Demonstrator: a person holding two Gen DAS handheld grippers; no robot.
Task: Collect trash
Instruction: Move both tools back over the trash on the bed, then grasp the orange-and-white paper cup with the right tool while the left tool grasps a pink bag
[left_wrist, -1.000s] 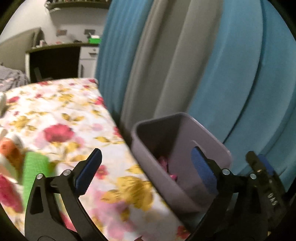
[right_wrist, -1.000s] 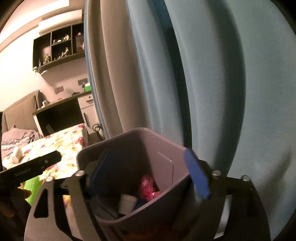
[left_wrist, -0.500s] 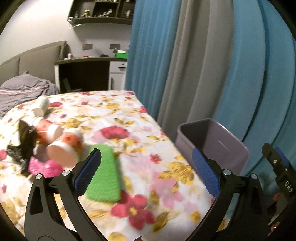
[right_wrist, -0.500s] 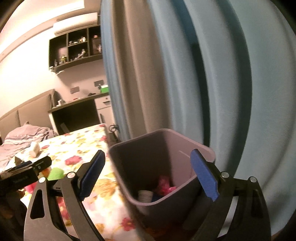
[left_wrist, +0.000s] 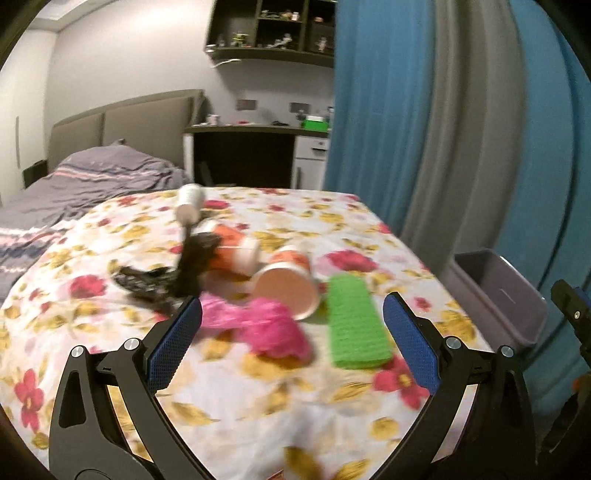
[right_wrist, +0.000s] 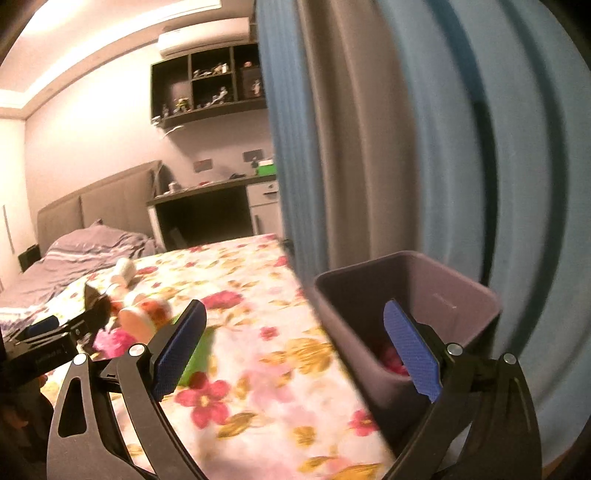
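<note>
A pile of trash lies on the floral cloth (left_wrist: 258, 387): a crumpled pink wrapper (left_wrist: 269, 328), a green ribbed pad (left_wrist: 354, 325), two tipped orange paper cups (left_wrist: 286, 282), black plastic scraps (left_wrist: 166, 277) and a white tube (left_wrist: 189, 205). My left gripper (left_wrist: 291, 306) hovers open just short of the pink wrapper, nothing between its pads. A grey-purple bin (right_wrist: 461, 295) stands off the cloth's right edge, with pink trash (right_wrist: 393, 363) inside. My right gripper (right_wrist: 294, 308) is beside the bin's near left wall; its jaws are opening and hold nothing.
Blue and grey curtains (right_wrist: 406, 147) hang close behind the bin. A bed with a grey striped duvet (left_wrist: 74, 184) lies at the far left. A dark desk (left_wrist: 240, 155) and a wall shelf (left_wrist: 273, 33) stand at the back.
Both views swung left, away from the bin toward the floral cloth. The trash pile came fully into the left view. The right jaws, which had been over the bin, spread wider.
</note>
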